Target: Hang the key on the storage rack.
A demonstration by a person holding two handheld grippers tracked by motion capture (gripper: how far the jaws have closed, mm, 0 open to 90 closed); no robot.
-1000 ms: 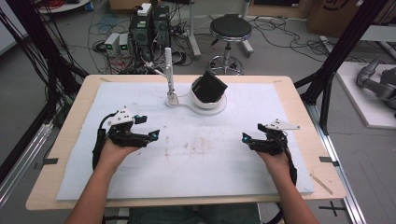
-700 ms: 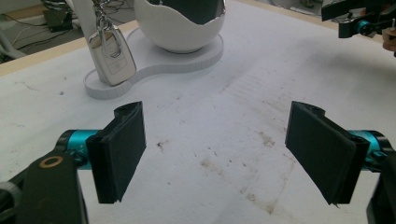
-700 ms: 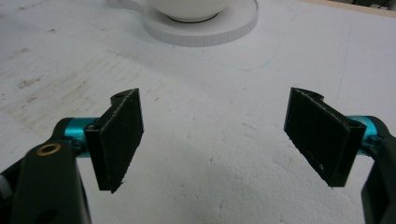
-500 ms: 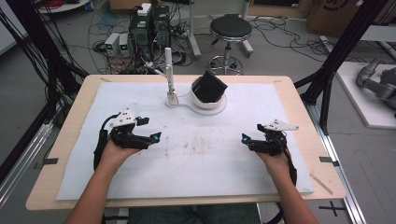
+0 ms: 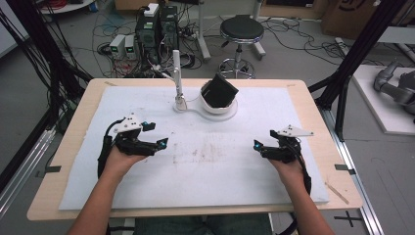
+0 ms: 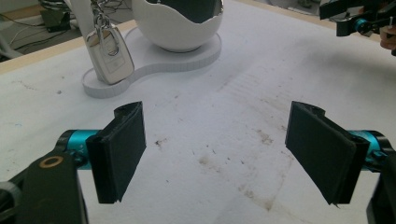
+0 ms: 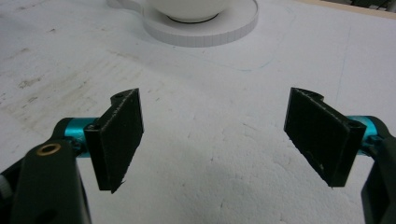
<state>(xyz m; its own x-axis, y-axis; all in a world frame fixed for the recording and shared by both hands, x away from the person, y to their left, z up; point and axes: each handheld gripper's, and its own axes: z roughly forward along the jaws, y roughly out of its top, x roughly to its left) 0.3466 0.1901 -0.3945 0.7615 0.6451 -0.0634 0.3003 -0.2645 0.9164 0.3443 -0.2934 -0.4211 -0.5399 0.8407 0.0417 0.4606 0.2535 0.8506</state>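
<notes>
A white stand sits at the back middle of the mat, with an upright post and an egg-shaped white bowl that holds a black boxy item. In the left gripper view a silver key fob hangs on a ring against the post, beside the bowl. My left gripper hovers over the mat left of centre, open and empty. My right gripper rests right of centre, also open and empty, with the stand's base ahead of it.
A white foam mat with brownish stains in the middle covers the wooden table. Black frame posts stand at both sides. A stool and electronics sit on the floor behind the table.
My left gripper has shifted a little to the right, toward the mat's centre. The right gripper has stayed where it was.
</notes>
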